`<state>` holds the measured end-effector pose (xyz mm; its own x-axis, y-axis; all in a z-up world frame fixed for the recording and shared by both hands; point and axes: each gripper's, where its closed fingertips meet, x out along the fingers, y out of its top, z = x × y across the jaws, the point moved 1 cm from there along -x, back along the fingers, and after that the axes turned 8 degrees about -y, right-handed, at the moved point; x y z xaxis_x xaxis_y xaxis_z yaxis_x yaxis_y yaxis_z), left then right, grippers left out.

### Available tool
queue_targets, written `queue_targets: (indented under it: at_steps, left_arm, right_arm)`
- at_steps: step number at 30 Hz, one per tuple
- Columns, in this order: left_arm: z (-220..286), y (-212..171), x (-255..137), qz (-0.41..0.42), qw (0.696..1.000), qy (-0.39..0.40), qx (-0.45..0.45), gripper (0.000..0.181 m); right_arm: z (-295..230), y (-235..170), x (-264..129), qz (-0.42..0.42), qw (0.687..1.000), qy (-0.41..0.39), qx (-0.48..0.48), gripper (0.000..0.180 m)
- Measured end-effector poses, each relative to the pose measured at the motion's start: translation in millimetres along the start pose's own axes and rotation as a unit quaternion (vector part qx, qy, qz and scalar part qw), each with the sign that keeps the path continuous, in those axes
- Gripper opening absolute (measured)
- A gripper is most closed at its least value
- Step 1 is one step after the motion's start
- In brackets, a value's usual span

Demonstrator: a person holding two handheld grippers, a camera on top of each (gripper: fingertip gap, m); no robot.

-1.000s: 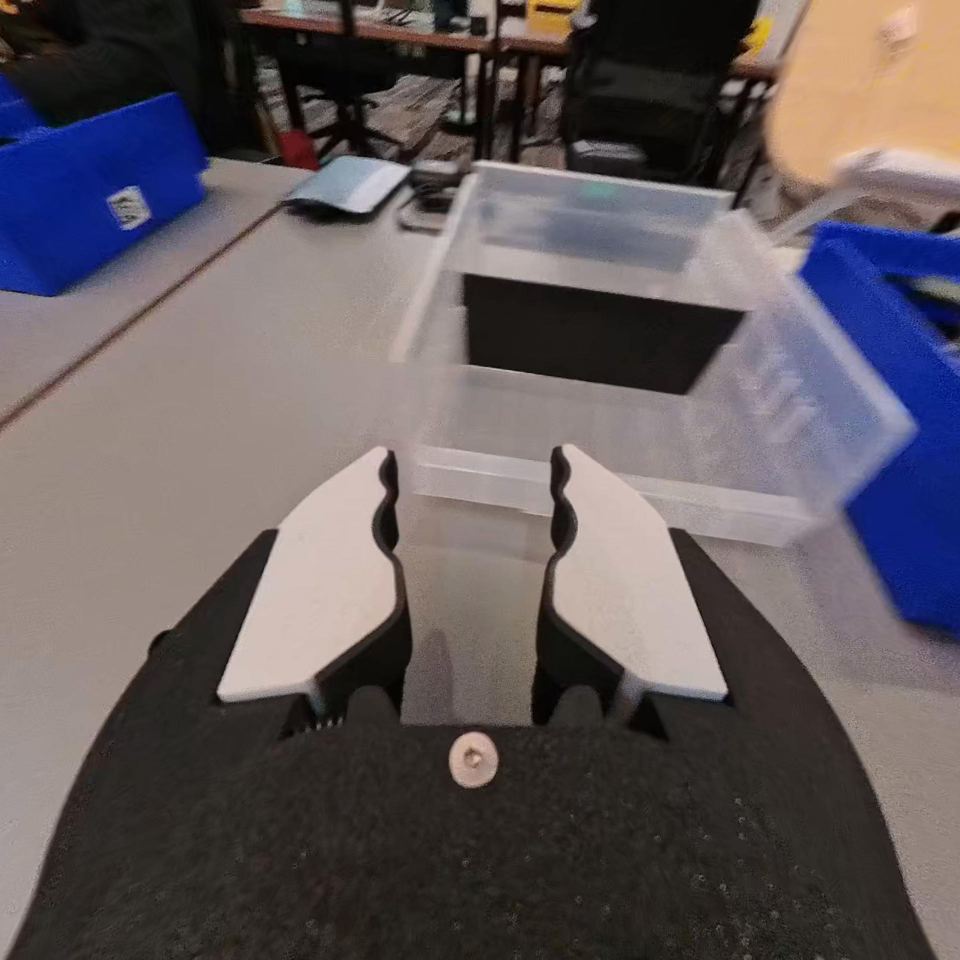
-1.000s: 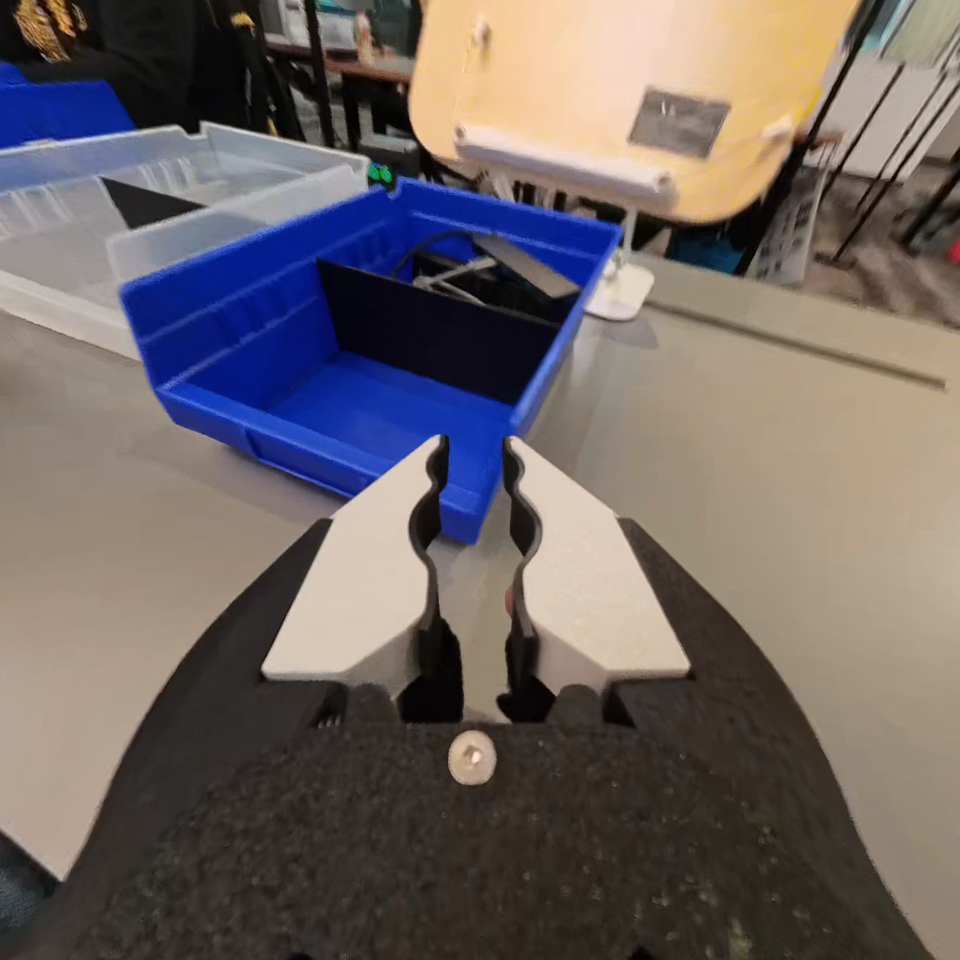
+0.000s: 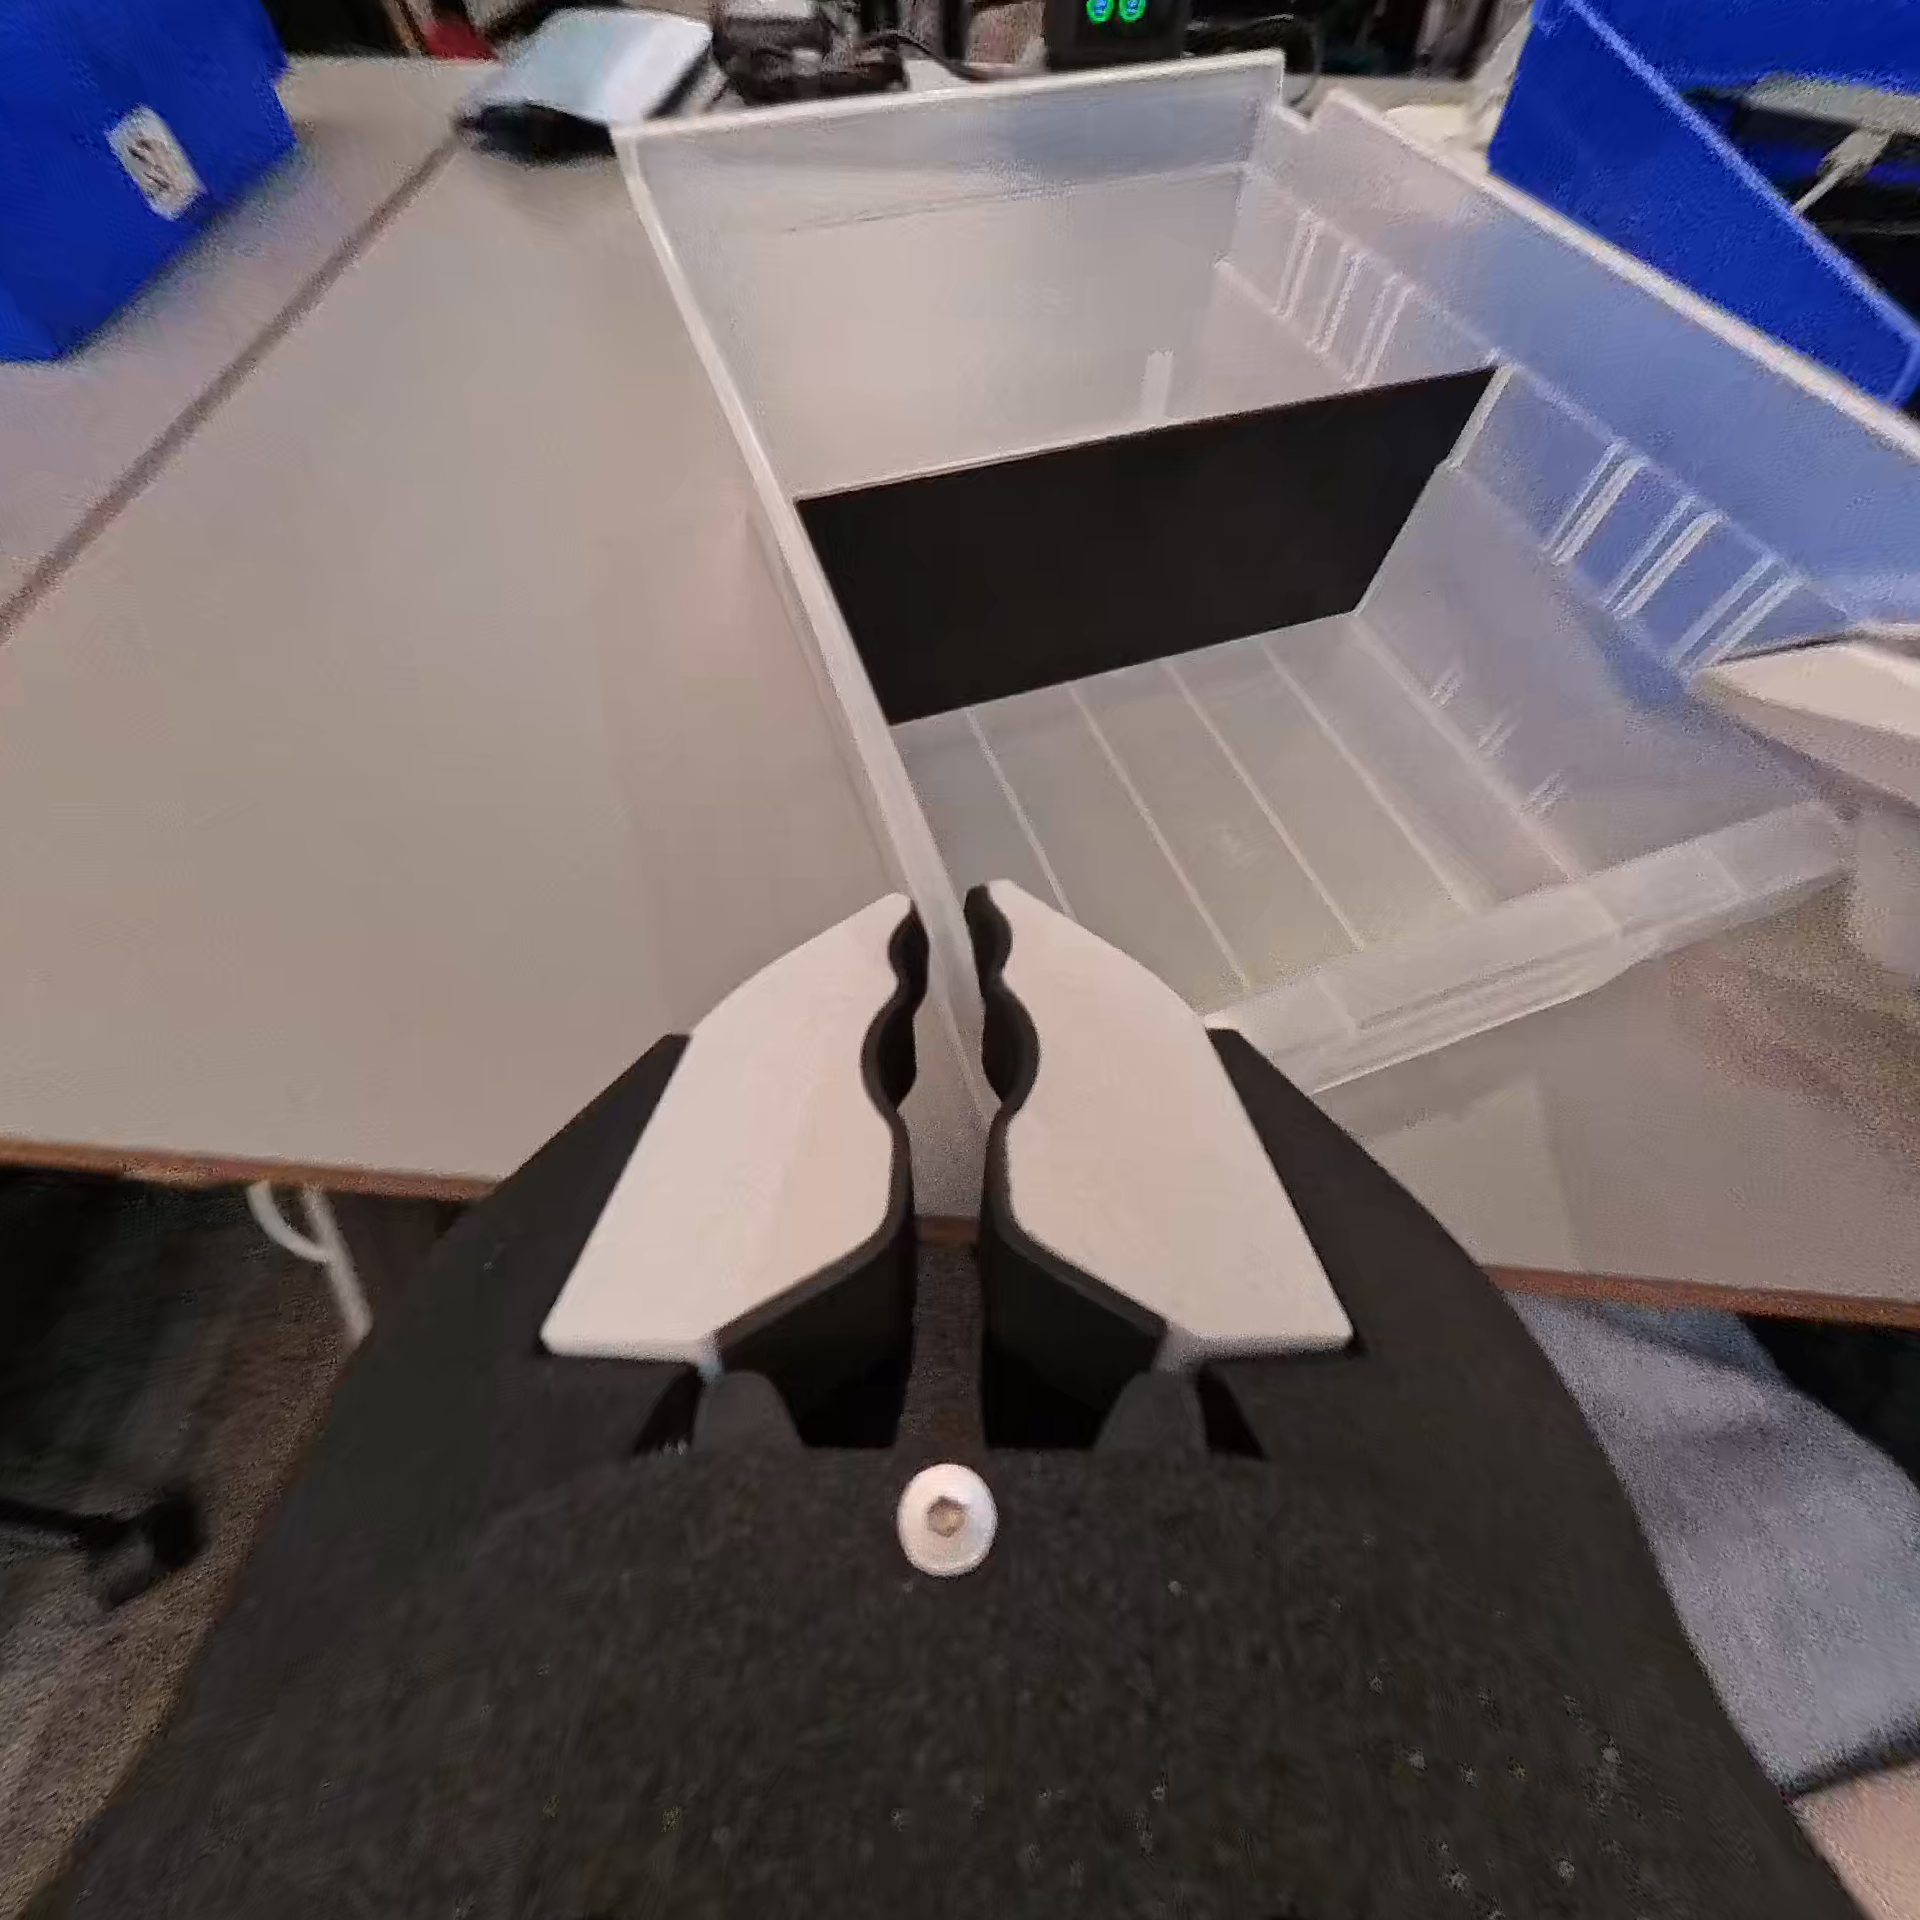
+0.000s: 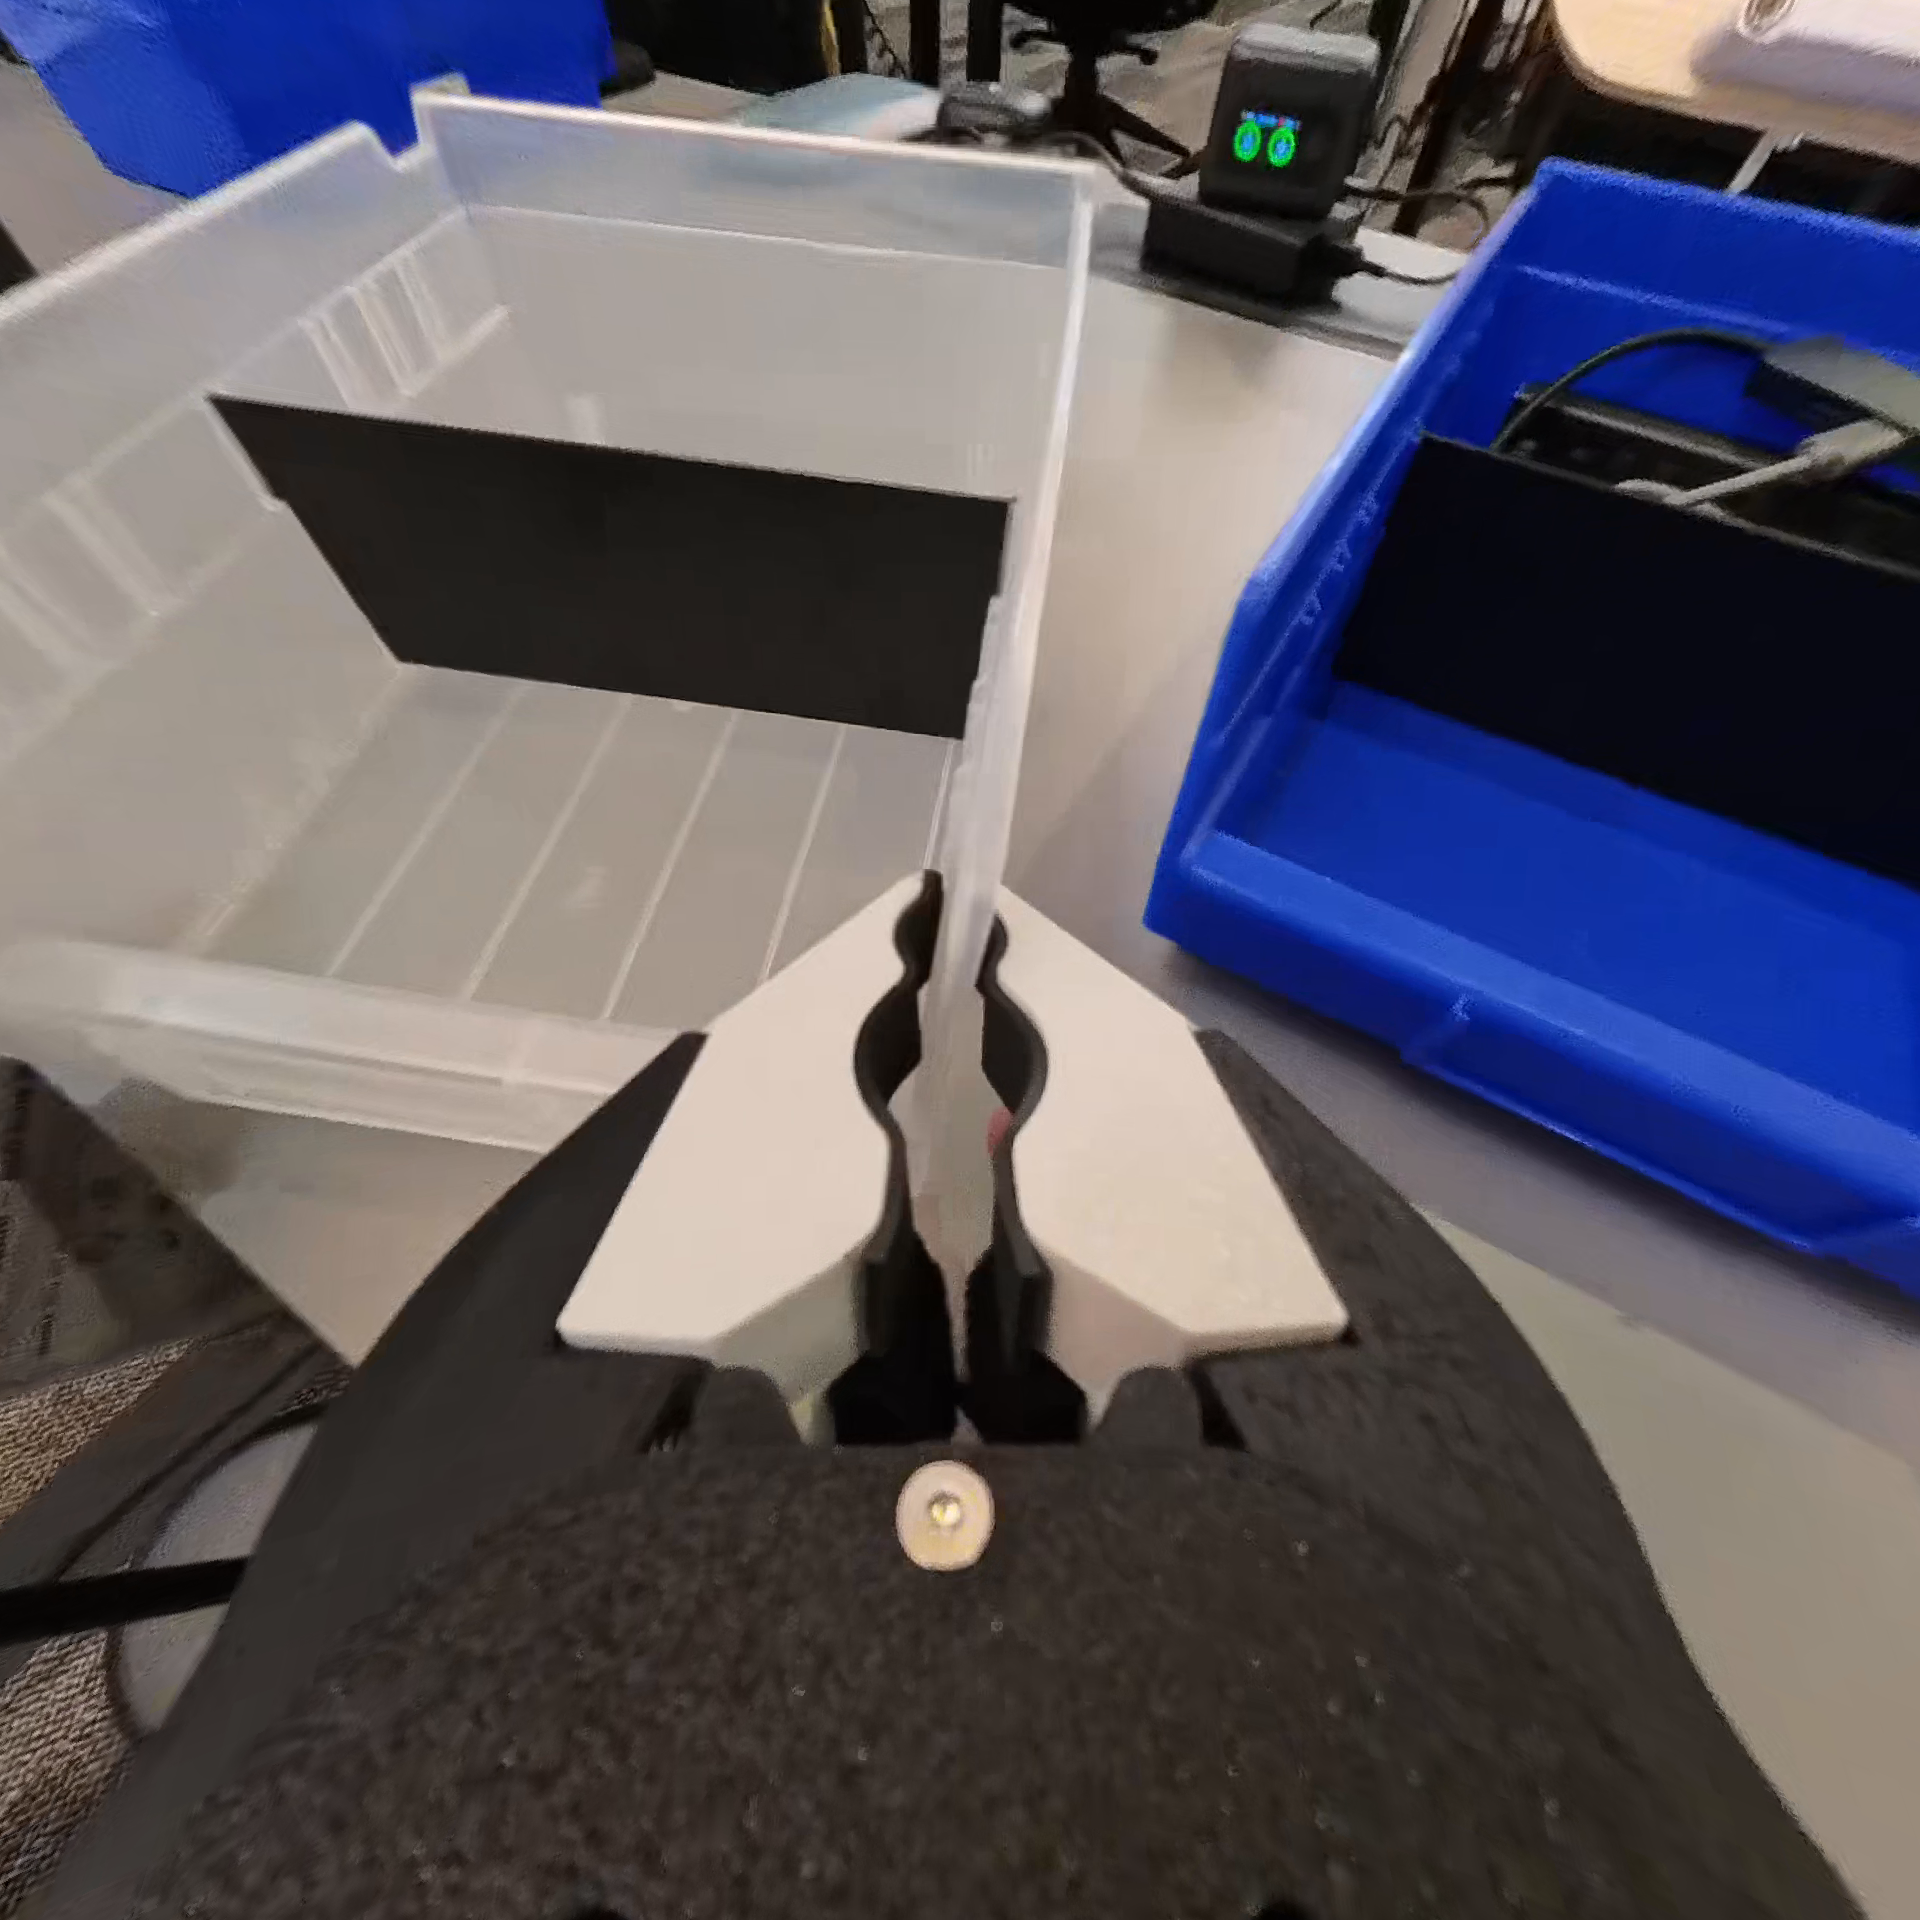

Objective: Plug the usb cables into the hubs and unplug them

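A clear plastic bin (image 3: 935, 208) with a black divider (image 3: 1122, 540) sits on the grey table; both of its compartments look empty. My left gripper (image 3: 940, 914) is shut on the bin's left side wall near the front corner. My right gripper (image 4: 961, 914) is shut on the bin's right side wall (image 4: 1039, 520). One white finger of it shows at the right edge of the left wrist view (image 3: 1818, 717). To the right, a blue bin (image 4: 1558, 883) holds cables and a dark hub (image 4: 1766, 457) behind its own dark divider.
The table's front edge (image 3: 260, 1174) runs just under both grippers. Another blue bin (image 3: 104, 156) stands at the far left. A grey pouch (image 3: 592, 62) and a small black device with green lights (image 4: 1283, 135) lie behind the clear bin. Tip to tip, the grippers are about 20 cm apart.
My left gripper was open in front of the clear bin and has shut on its left wall. My right gripper has moved from the blue bin to the clear bin's right wall and shut on it.
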<state>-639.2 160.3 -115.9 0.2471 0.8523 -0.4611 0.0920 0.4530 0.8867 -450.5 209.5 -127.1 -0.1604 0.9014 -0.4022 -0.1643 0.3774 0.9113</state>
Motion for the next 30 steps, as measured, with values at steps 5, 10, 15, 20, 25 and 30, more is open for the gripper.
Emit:
queue_targets:
  at_steps: [5, 10, 15, 20, 25, 30]
  left_arm:
    - [18.7, 40.6, -44.5, 0.102, 0.991, 0.062, 0.054, 0.006]
    - [77.2, 124.3, -44.2, 0.196, 0.978, 0.026, 0.071, 0.005]
    - [191.0, 190.8, 15.8, 0.217, 0.966, -0.052, 0.13, 0.007]
    - [342.3, 199.2, 88.9, 0.18, 0.965, -0.136, 0.136, 0.006]
    - [462.2, 158.4, 149.1, 0.117, 0.972, -0.175, 0.1, 0.006]
    - [505.8, 108.0, 197.6, 0.054, 0.974, -0.194, 0.101, 0.005]
  right_arm:
    - [9.5, 43.9, -38.6, 0.098, 0.995, -0.014, -0.021, 0.002]
    - [83.0, 114.0, -85.5, 0.183, 0.98, -0.077, -0.019, 0.002]
    - [217.1, 137.2, -122.1, 0.214, 0.964, -0.16, 0.001, 0.004]
    - [374.8, 84.3, -129.5, 0.138, 0.957, -0.253, 0.042, 0.002]
    - [490.9, -2.6, -126.7, 0.045, 0.96, -0.255, 0.111, 0.001]
    - [531.5, -74.8, -111.7, -0.017, 0.957, -0.262, 0.122, 0.001]
